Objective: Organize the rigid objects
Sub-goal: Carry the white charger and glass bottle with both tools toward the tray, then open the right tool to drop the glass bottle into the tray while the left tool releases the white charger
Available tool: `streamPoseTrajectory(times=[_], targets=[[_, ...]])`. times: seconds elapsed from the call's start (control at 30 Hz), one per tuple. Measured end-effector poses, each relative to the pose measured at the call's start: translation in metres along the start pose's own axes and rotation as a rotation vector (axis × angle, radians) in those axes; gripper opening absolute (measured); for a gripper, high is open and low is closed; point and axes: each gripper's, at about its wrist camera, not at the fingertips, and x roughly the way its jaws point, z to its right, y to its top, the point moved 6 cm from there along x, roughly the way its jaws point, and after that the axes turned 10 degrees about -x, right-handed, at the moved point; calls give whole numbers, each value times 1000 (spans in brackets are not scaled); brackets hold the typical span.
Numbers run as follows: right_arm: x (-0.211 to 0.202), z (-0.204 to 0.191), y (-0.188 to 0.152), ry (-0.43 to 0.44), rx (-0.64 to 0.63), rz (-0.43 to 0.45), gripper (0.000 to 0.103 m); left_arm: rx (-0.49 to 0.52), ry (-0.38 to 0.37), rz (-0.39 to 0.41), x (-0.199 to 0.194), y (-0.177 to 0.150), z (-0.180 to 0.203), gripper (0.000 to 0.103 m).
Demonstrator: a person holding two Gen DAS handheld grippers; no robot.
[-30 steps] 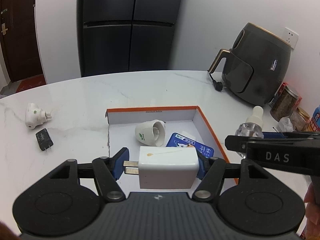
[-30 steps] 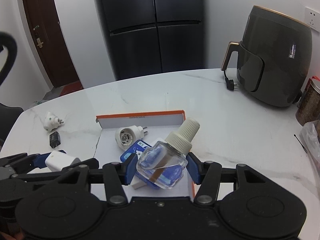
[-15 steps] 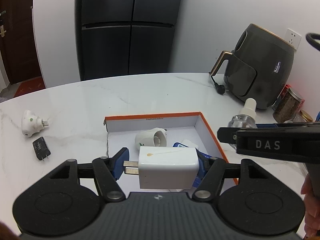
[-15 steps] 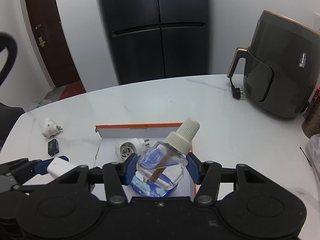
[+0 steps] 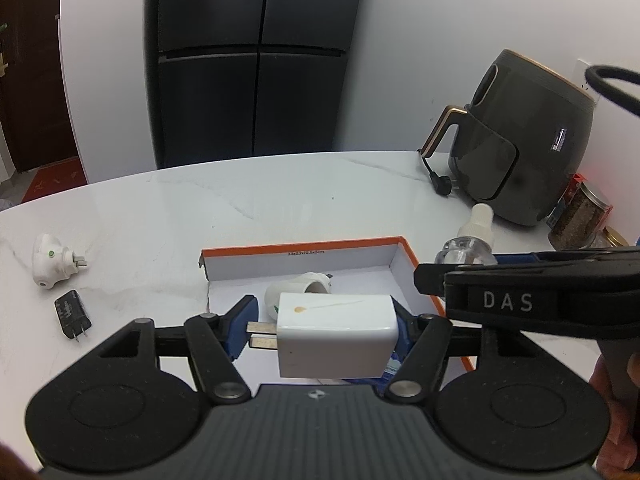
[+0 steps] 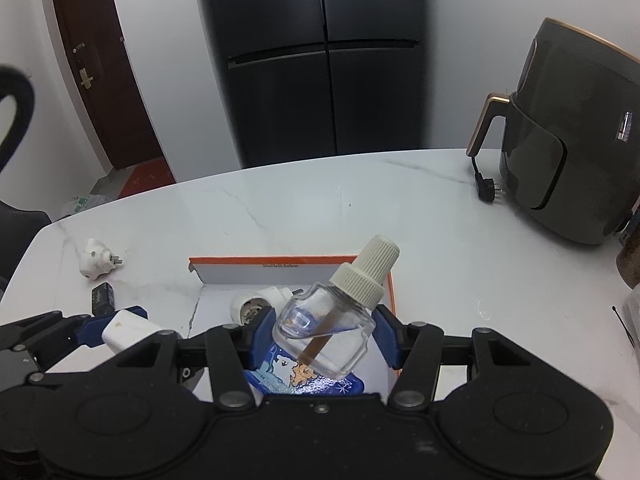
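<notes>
A: Entry one, left gripper: jaws clamped on one white charger, prongs pointing left, held above the near end of the orange-rimmed box.

B: Entry two, right gripper: jaws clamped on one glass refill bottle, cream cap tilted up and to the right, wick showing inside. It hangs over the box's right half, just above a blue packet.

A: How do we set these down well?

B: We judge that we should lower each piece until it nearly rests on the box floor before parting the jaws, and keep the two grippers from fouling each other, since they sit close side by side. The bottle is glass, so we should put it down gently, off the packet's slope if we can, or it may roll.

A: Count, working outward. In the box: one white plug-in heater, one blue packet. There may be more beneath our grippers; that part is hidden.

B: On the bench, left of the box: one white plug-in heater, one black adapter, both yet to be collected.

A: Far right: one dark air fryer with its loose power plug.
</notes>
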Motion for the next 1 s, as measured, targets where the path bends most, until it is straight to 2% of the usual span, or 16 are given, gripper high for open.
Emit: streamPoseTrajectory(times=[0.87, 1.0], targets=[[47, 5, 11, 10, -19, -57, 66, 0, -8, -28, 18, -5, 4, 67], [43, 9, 14, 8, -18, -27, 69, 3, -15, -35, 19, -8, 8, 67]])
